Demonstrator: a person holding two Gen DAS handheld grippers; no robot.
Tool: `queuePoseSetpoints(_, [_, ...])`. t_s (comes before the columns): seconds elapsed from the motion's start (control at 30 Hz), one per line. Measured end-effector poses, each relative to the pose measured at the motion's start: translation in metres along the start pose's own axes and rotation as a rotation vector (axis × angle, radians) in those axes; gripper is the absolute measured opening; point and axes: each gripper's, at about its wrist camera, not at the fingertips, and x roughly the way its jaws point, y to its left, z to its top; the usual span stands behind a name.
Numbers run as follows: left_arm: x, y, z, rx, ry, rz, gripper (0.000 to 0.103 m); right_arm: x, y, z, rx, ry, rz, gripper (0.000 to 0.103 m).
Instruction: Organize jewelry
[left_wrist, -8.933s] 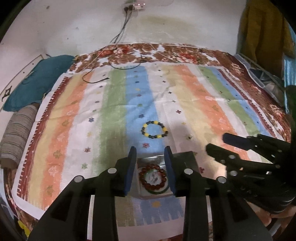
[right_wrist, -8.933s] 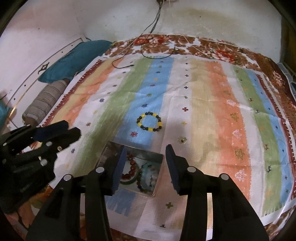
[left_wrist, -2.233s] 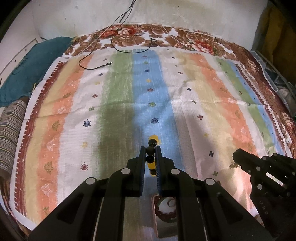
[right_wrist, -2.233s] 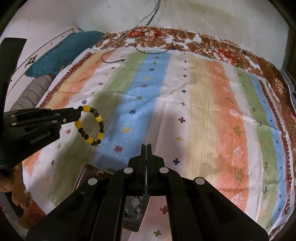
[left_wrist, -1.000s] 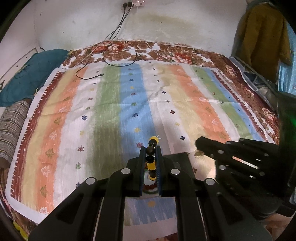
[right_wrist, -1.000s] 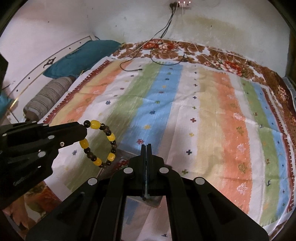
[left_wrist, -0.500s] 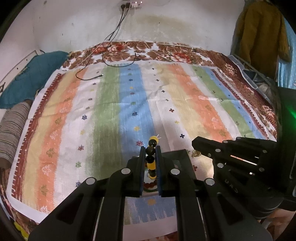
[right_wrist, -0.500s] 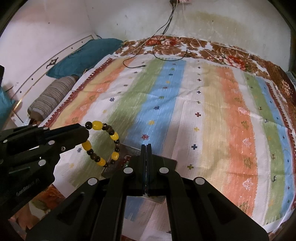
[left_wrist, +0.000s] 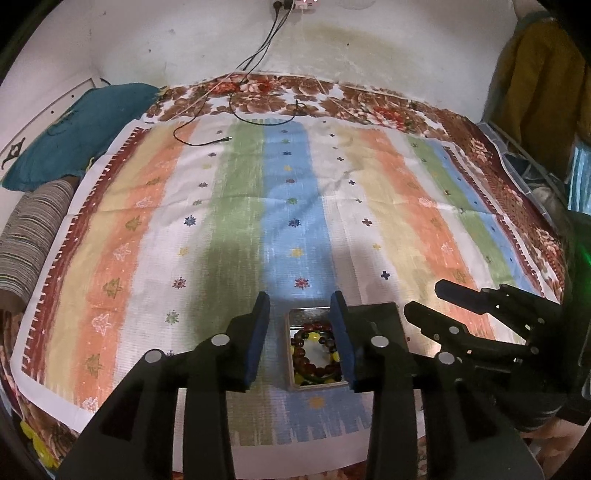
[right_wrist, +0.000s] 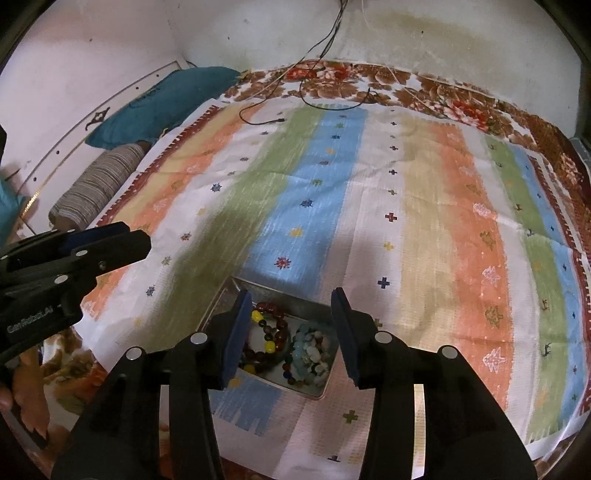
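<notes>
- Left gripper (left_wrist: 301, 334): jaws opening, nothing between the pads; it hangs right over the tin (left_wrist: 290, 350).
- Right gripper (right_wrist: 291, 332): jaws also opening, empty, above the same tin (right_wrist: 325, 387).
- Tin sits on the striped cloth (right_wrist: 369, 184), near its 6 o'clock edge, on the blue stripe.
- Yellow-and-dark bracelet (right_wrist: 264, 341) lies inside the tin at its 9 o'clock side, over the red beads (right_wrist: 275, 314); pale blue beads (right_wrist: 308, 352) fill the 3 o'clock side.
- Risk, my judgement: both grippers crowd one small tin. A pad dipping down could catch a strand and drag it out, or knock the tin's rim and shift it on the loose cloth.
- Risk: the two grippers could bump each other.
- Orientation: tin is rectangular, long axis roughly 12 to 6 in the left view. The bracelet is a flat ring, with no clear heading.
</notes>
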Motion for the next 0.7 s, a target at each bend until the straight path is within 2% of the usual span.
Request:
queuePoseSetpoints(0.23, [-0.003,0.002,-0.002,0.003,-0.004,0.001,0.047,-0.009,-0.007,-0.007,0.014,-0.011,-0.019,0.055])
queuePoseSetpoints(0.3, [-0.007,0.003,-0.004,0.001,-0.011,-0.003,0.053,-0.015,-0.008,-0.009,0.012,-0.028,-0.017,0.060])
queuePoseSetpoints(0.53, [-0.013,0.007,-0.015,0.007,-0.015,-0.013,0.065,-0.028,-0.014,-0.018,0.016,-0.058,-0.026,0.066])
queuePoseSetpoints(0.63, [-0.015,0.005,-0.020,0.020,-0.015,-0.013,0.069,-0.032,-0.015,-0.022,0.008,-0.065,-0.027,0.076])
queuePoseSetpoints(0.7, [-0.018,0.002,-0.024,0.043,-0.022,-0.010,0.075,-0.035,-0.015,-0.024,0.008,-0.071,-0.027,0.083])
